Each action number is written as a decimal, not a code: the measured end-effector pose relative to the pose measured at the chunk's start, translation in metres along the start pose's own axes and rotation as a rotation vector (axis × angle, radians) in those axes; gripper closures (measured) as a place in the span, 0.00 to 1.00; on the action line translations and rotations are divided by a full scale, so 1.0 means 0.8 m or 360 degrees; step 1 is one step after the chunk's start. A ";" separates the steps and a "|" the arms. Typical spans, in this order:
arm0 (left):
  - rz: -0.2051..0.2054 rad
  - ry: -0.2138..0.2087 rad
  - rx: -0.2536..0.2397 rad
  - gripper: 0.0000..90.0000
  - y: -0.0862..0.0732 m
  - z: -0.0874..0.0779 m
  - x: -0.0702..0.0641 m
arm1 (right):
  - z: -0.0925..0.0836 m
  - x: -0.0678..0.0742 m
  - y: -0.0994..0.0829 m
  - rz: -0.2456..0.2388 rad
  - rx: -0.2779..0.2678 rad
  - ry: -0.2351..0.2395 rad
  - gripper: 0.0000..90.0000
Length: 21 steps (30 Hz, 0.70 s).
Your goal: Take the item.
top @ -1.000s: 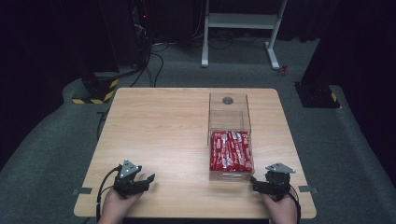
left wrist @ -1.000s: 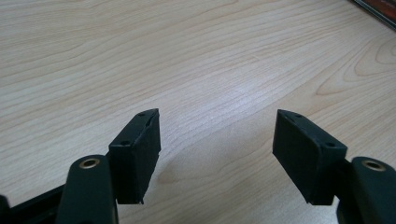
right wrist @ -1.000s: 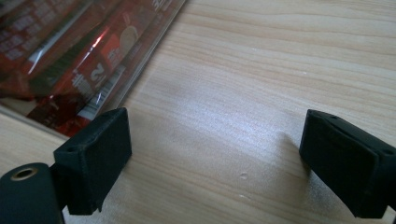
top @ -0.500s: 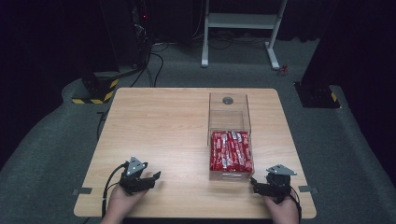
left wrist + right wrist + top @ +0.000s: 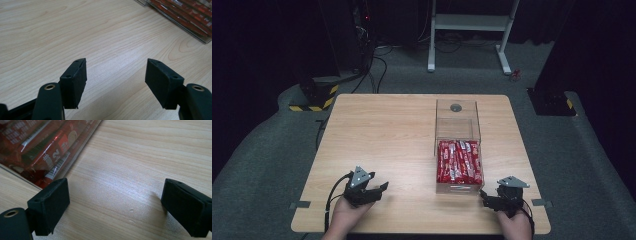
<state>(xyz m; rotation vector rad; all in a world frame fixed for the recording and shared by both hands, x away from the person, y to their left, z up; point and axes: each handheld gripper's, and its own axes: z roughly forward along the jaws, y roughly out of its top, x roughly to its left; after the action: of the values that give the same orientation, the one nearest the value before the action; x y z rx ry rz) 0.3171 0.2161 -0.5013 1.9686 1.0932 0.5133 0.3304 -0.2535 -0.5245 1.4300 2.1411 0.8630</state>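
A: Both grippers sat at the near edge of the table [image 5: 377, 130], and nothing had been picked up.

B: Right. The left gripper [image 5: 371, 189] had its jaws apart over bare wood, nothing between them. They were still wide.

A: And the right gripper [image 5: 490, 196]?

B: Jaws apart too, empty, just beside the near end of the clear box [image 5: 457, 131]. In the right gripper view one pad [image 5: 51, 203] was close to the box wall, though I couldn't tell if it touched.

A: The red packets [image 5: 459, 161] all lay packed in the near half of the box, side by side.

B: The far half looked empty apart from a small round thing [image 5: 456, 107] at the far end; what it was, I couldn't say.

A: So, by my reading, the work was at its very start: no packet gripped, none on the table.

B: Agreed. Every reach, grip and lift was left to do.
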 end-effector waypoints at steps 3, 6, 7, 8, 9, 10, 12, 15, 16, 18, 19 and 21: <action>-0.0006 -0.0009 -0.0007 0.38 0.003 0.003 -0.004 | 0.000 0.000 0.000 -0.0001 -0.0003 -0.0002 0.09; 0.0004 -0.0018 -0.0011 0.38 0.006 0.006 -0.010 | 0.000 0.000 0.000 0.0001 0.0000 0.0002 0.09; 0.0008 -0.0021 -0.0012 0.38 0.007 0.006 -0.012 | 0.000 0.000 0.000 0.0002 0.0000 0.0003 0.09; 0.0015 -0.0028 -0.0015 0.38 0.009 0.007 -0.014 | 0.000 0.000 0.000 0.0002 0.0000 0.0002 0.09; 0.0016 -0.0031 -0.0019 0.38 0.010 0.008 -0.016 | 0.000 0.000 0.000 0.0002 0.0001 0.0003 0.09; 0.0019 -0.0037 -0.0023 0.38 0.011 0.009 -0.018 | 0.000 0.000 0.000 0.0002 0.0001 0.0003 0.09; 0.0023 -0.0043 -0.0031 0.38 0.014 0.011 -0.021 | 0.000 0.000 0.000 0.0001 0.0001 0.0002 0.09; 0.0024 -0.0055 -0.0041 0.38 0.018 0.013 -0.025 | 0.000 0.000 0.000 0.0001 0.0001 0.0002 0.09; 0.0024 -0.0060 -0.0046 0.38 0.019 0.013 -0.027 | 0.000 0.000 0.000 -0.0002 -0.0003 0.0002 0.09; 0.0029 -0.0066 -0.0052 0.38 0.021 0.014 -0.029 | 0.000 0.000 0.000 -0.0004 -0.0001 0.0005 0.09; 0.0036 -0.0071 -0.0054 0.38 0.022 0.015 -0.030 | 0.000 0.001 0.000 0.0000 0.0001 0.0007 0.09; 0.0033 -0.0075 -0.0062 0.38 0.024 0.015 -0.032 | 0.000 0.001 0.000 -0.0006 0.0002 0.0011 0.09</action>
<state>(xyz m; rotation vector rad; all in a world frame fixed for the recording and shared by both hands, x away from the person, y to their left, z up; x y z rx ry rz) 0.3210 0.1837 -0.4923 1.9504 1.0268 0.4931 0.3301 -0.2528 -0.5246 1.4249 2.1490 0.8667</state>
